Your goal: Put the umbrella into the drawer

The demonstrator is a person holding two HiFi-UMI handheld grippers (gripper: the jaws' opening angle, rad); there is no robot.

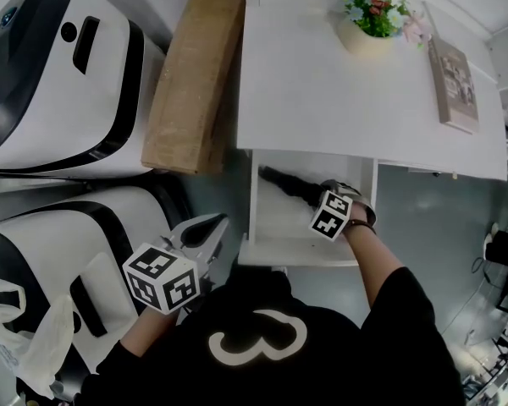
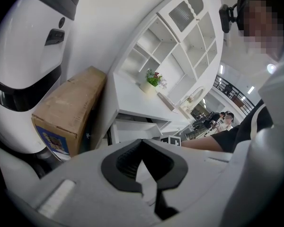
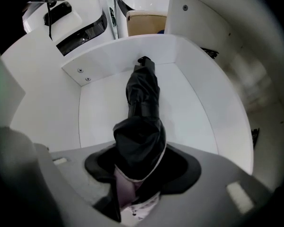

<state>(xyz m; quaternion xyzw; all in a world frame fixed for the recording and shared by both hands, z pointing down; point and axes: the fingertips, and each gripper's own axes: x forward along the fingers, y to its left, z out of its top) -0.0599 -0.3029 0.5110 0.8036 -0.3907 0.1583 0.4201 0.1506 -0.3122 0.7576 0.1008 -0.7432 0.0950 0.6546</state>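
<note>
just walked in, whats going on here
A person is putting a folded black umbrella into the open white drawer. The right gripper points down into the drawer with its jaws closed on one end of the umbrella. The left gripper holds nothing, off to the side.

The one readable mark is a large white 3 (image 1: 258,338) on the person's black top (image 1: 339,362) just this side of the drawer (image 1: 296,254) (it lies on its side), whereas the blue label (image 2: 52,141) on the cardboard box (image 1: 190,74) left of the drawer and the book (image 1: 455,79) beyond the drawer are illegible.
</note>
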